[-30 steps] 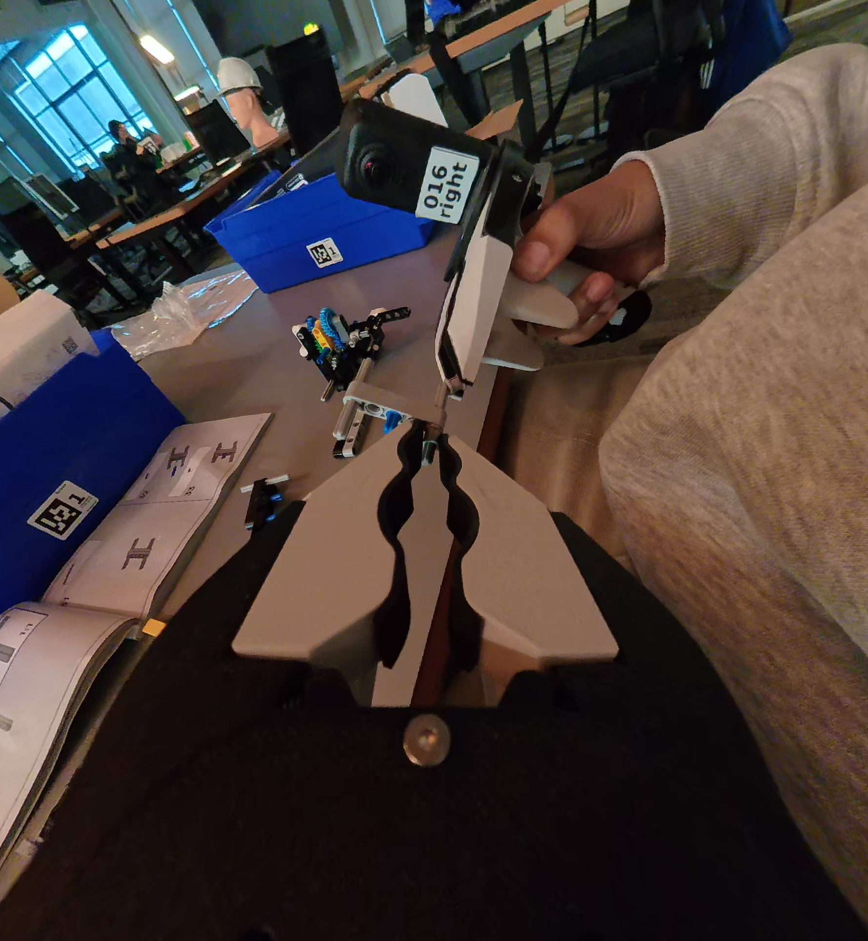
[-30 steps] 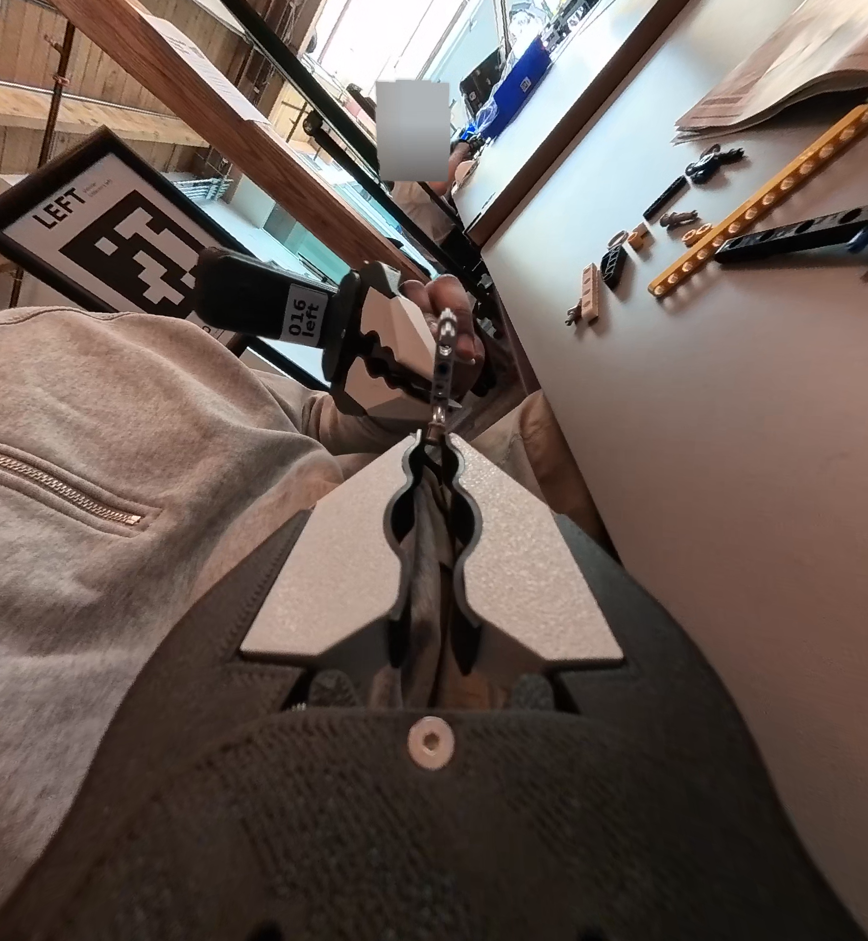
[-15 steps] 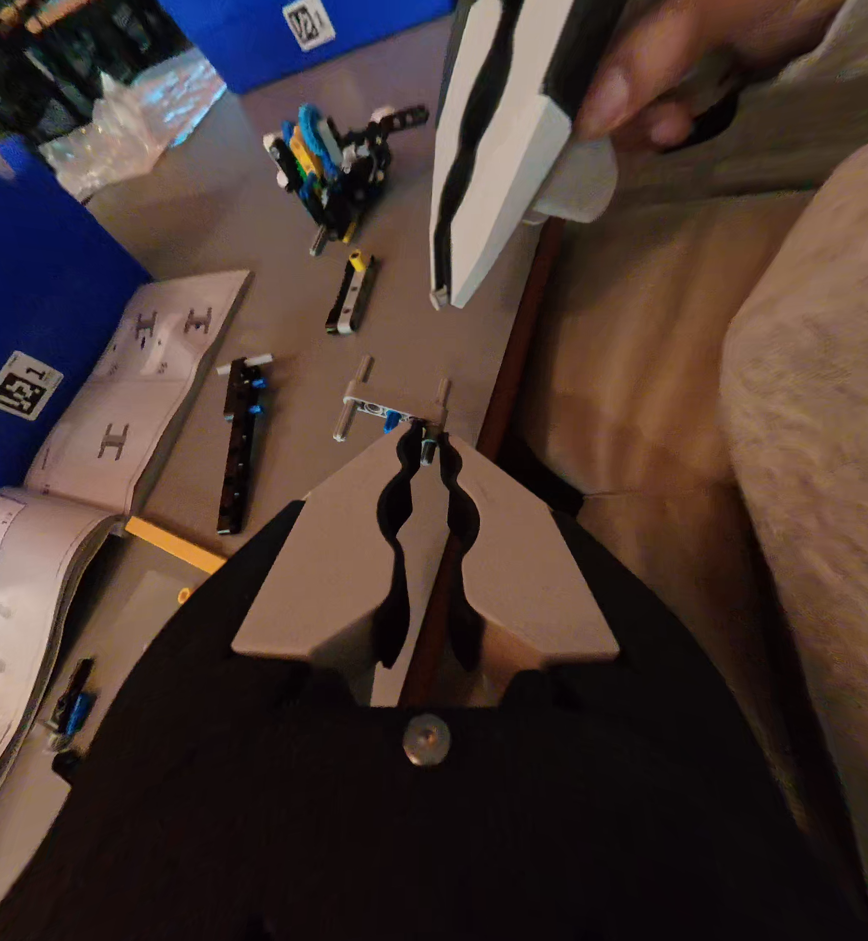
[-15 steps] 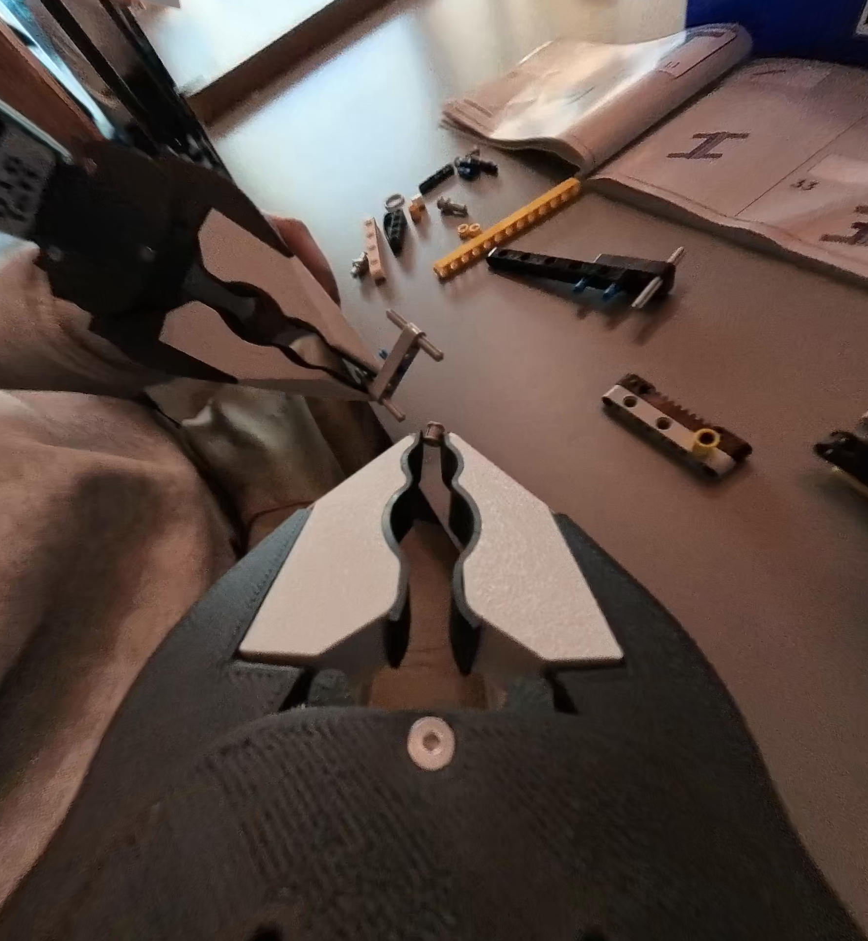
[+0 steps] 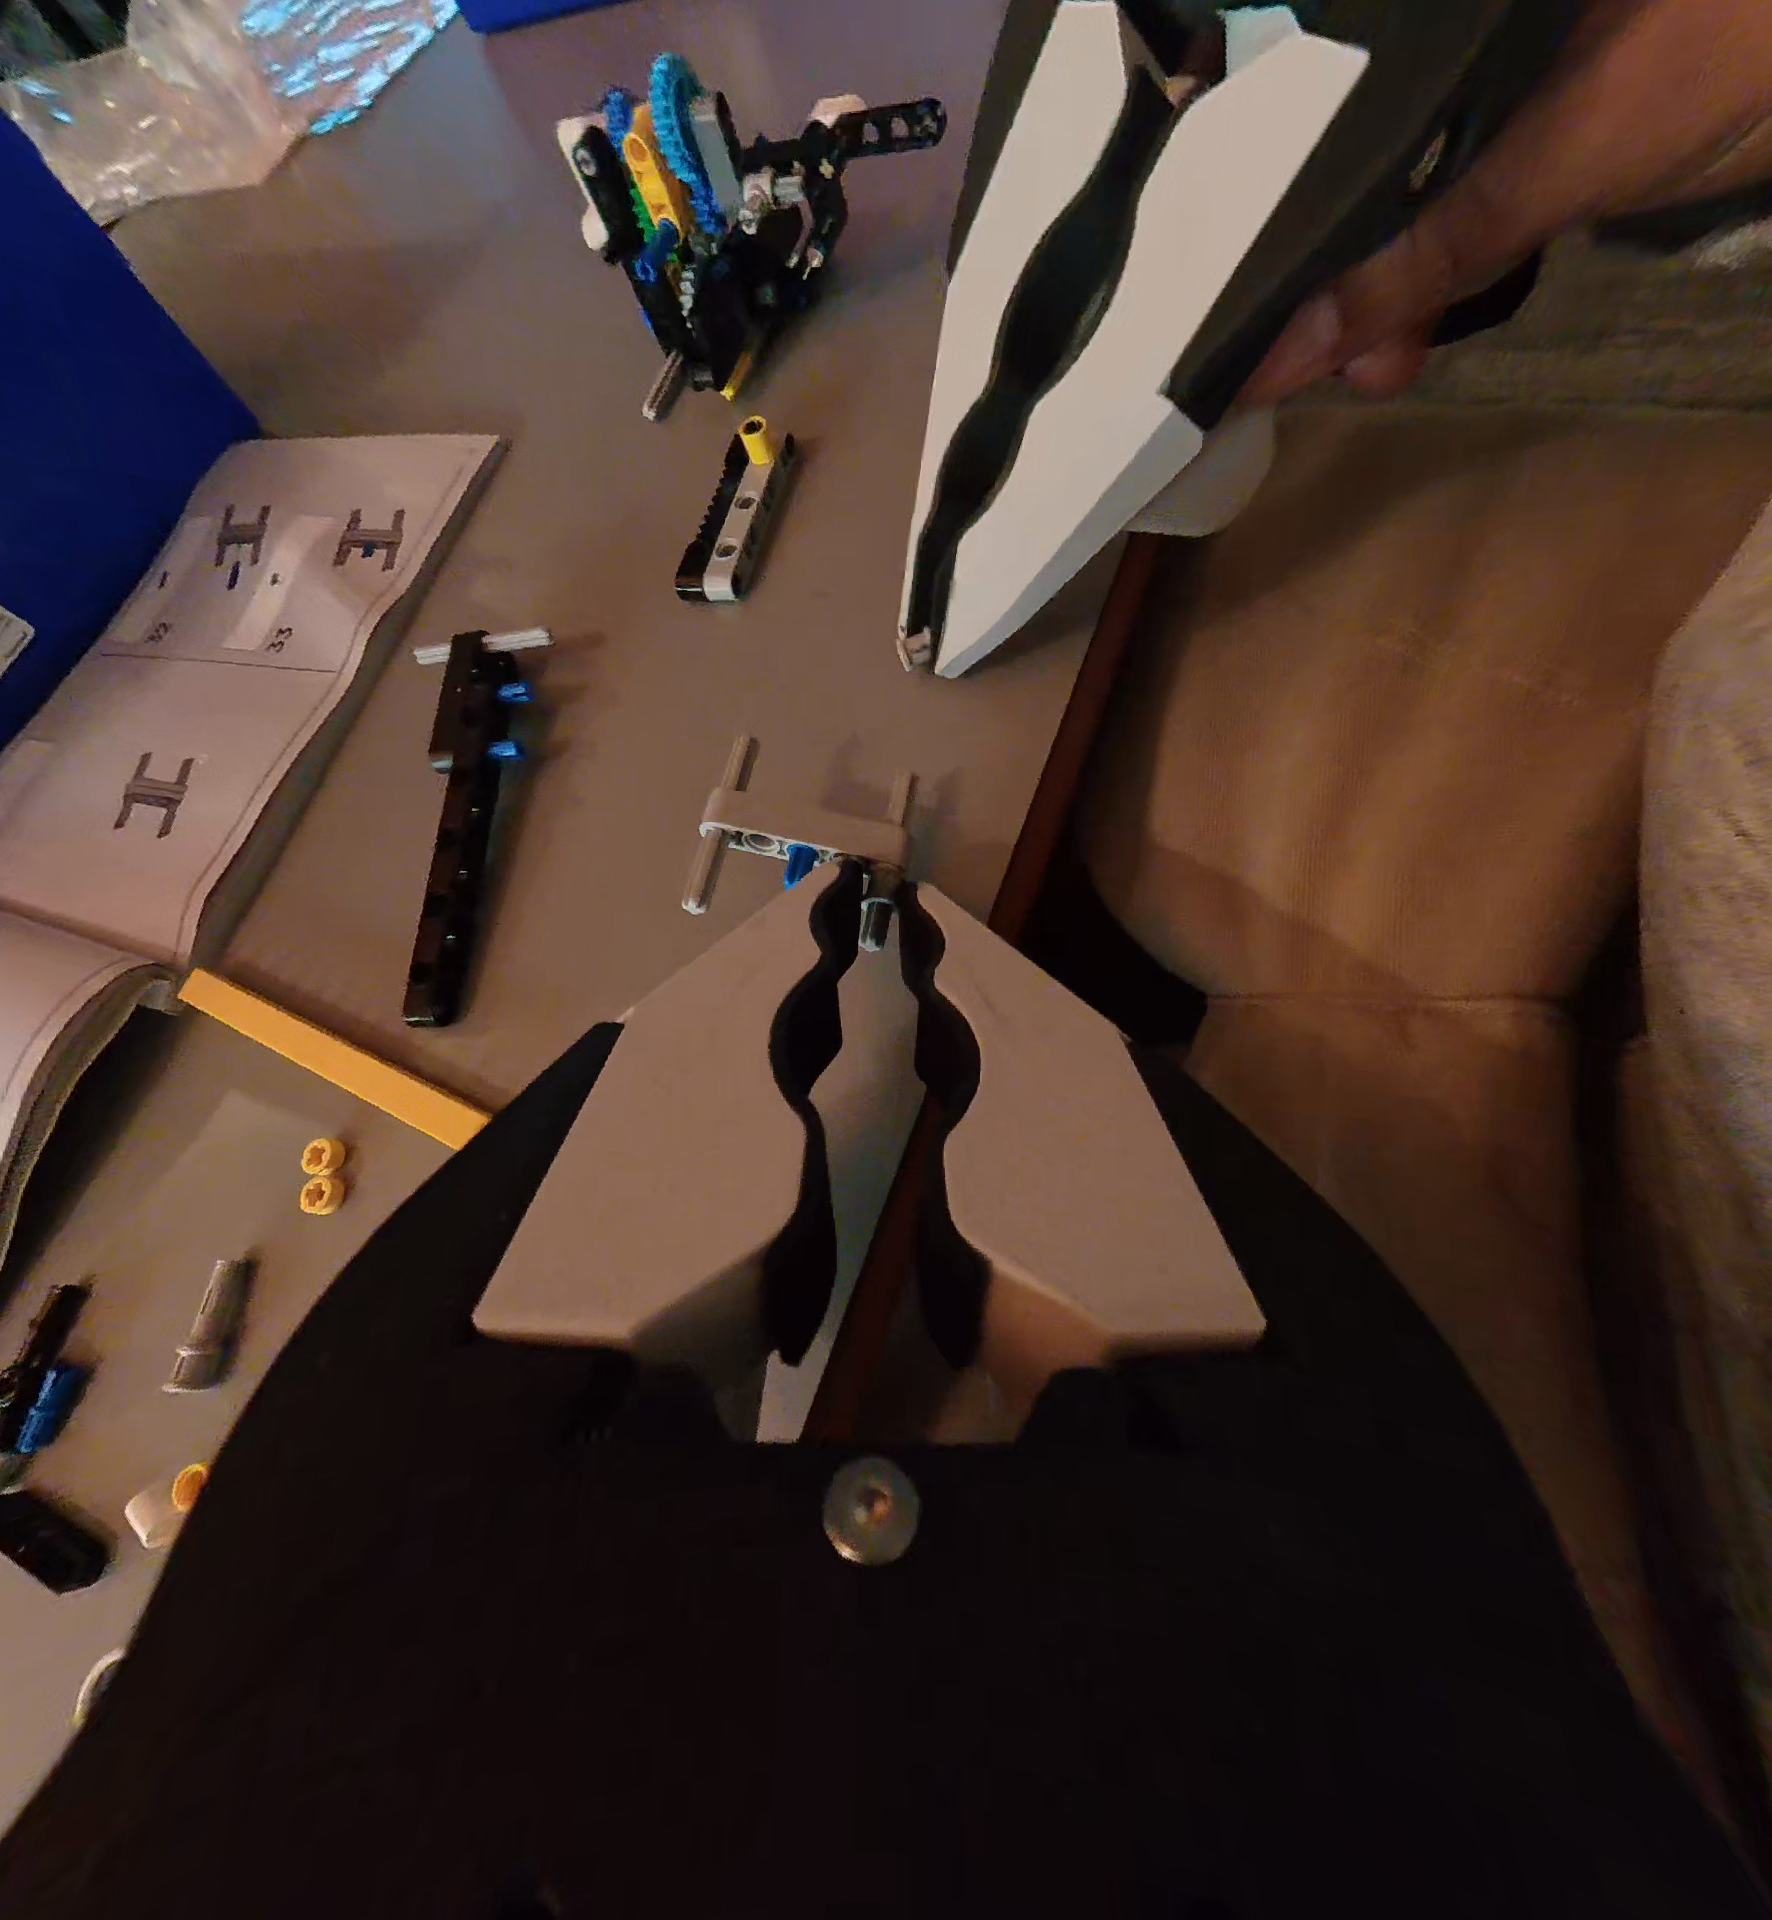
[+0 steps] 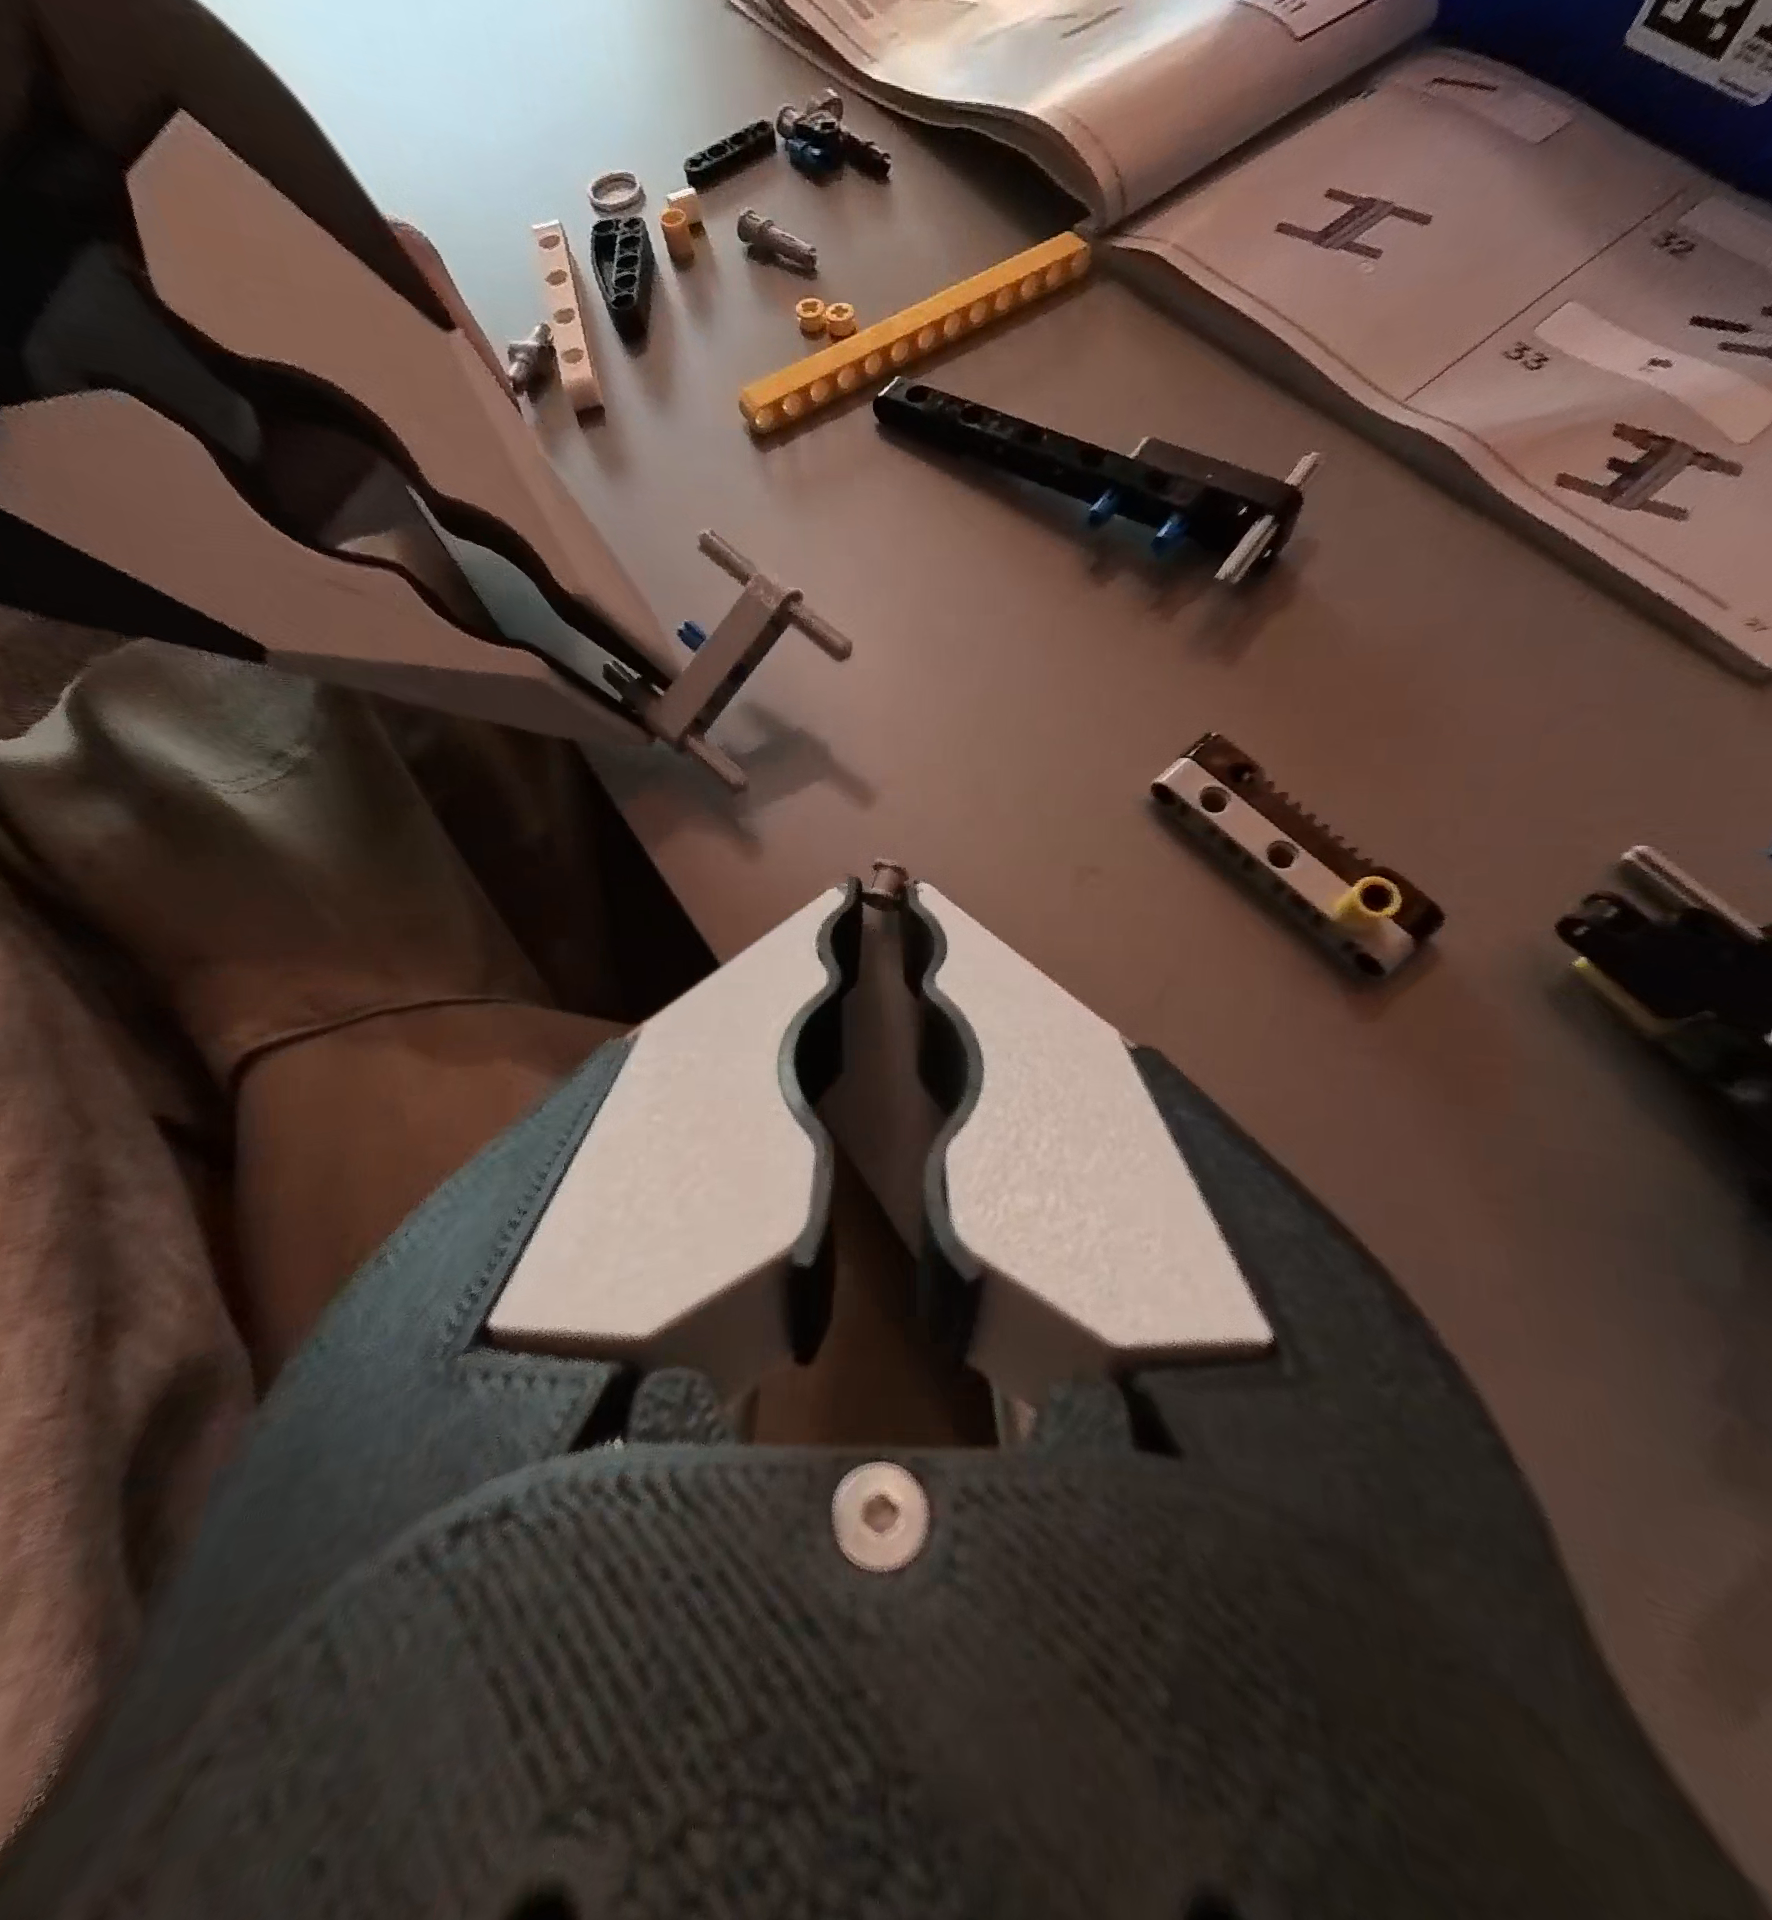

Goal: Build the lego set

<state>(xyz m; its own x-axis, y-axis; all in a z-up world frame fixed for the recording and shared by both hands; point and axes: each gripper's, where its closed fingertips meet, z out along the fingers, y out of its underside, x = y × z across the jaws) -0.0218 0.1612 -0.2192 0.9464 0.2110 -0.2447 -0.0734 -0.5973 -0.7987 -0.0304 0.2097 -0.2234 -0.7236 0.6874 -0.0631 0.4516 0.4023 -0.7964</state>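
Observation:
My left gripper (image 5: 871, 902) is shut on a grey beam with two cross axles (image 5: 809, 831) and holds it just above the table near the front edge. In the right wrist view the left gripper (image 6: 653, 698) reaches in from the left with the same grey beam (image 6: 742, 644). My right gripper (image 6: 887, 891) is shut on a small grey pin (image 6: 887, 878). It also shows in the left wrist view (image 5: 918, 652), to the right of and beyond the beam, apart from it. The half-built model (image 5: 705, 208) stands farther back and also shows in the right wrist view (image 6: 1713, 997).
On the table lie a black beam with blue pins (image 6: 1079, 457), a white and black rack piece with a yellow pin (image 6: 1287, 862), a long yellow beam (image 6: 913, 332), several small loose parts (image 6: 633, 260) and an open instruction booklet (image 6: 1484, 312). A blue bin (image 5: 30, 364) stands at left. My right fingertips sit around 6 cm from my left ones.
The two grippers were tip to tip in the air and have come apart. Both now point down at the table. The right gripper has drawn away holding the small grey pin.

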